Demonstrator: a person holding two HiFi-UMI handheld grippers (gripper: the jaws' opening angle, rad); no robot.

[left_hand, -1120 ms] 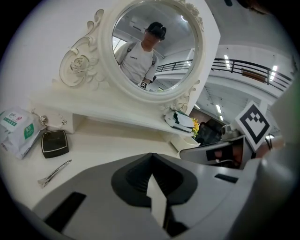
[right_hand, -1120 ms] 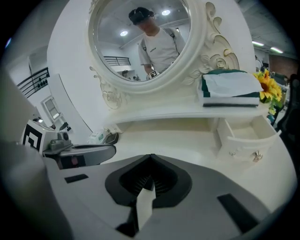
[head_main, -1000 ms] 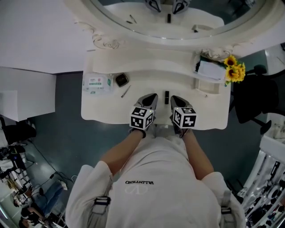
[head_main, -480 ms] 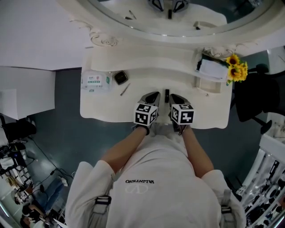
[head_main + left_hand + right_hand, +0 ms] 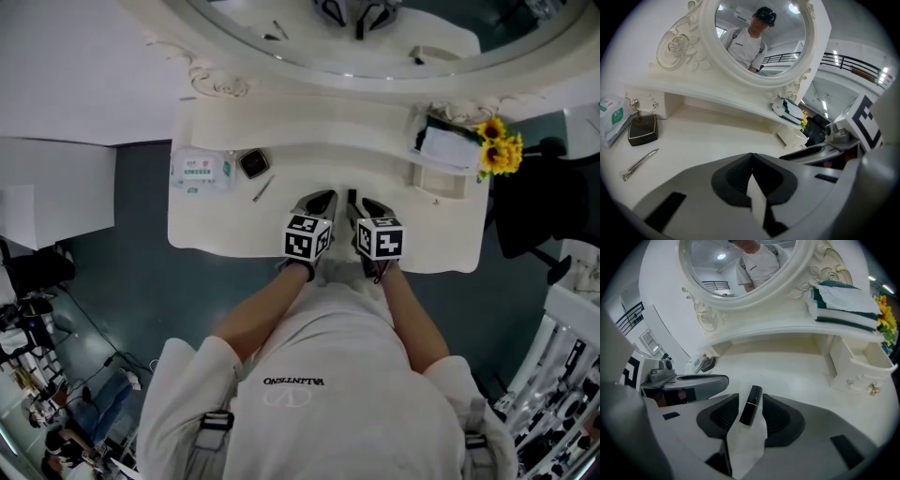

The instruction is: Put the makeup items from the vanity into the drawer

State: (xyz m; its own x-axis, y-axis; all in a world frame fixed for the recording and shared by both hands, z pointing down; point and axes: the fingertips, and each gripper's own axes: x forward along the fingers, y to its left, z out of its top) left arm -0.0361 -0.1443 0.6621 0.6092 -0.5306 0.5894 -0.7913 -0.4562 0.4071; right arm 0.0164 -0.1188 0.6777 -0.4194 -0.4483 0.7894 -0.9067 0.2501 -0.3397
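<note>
Glossy black lipstick (image 5: 750, 405) on smooth, cream-painted vanity top (image 5: 787, 366)

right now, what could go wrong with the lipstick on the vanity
The right gripper has just been opening its jaws; the lipstick lies loose and slanted between them, so closing may nudge or roll it away. The shut left gripper sits close beside, so a sideways move could bump it.

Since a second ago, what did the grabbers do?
The right gripper has just been opening its jaws; the black lipstick lies loose between them on the vanity. Both grippers edged slightly closer together. The left gripper stayed shut, and the compact, hair clip and packet stayed put.
</note>
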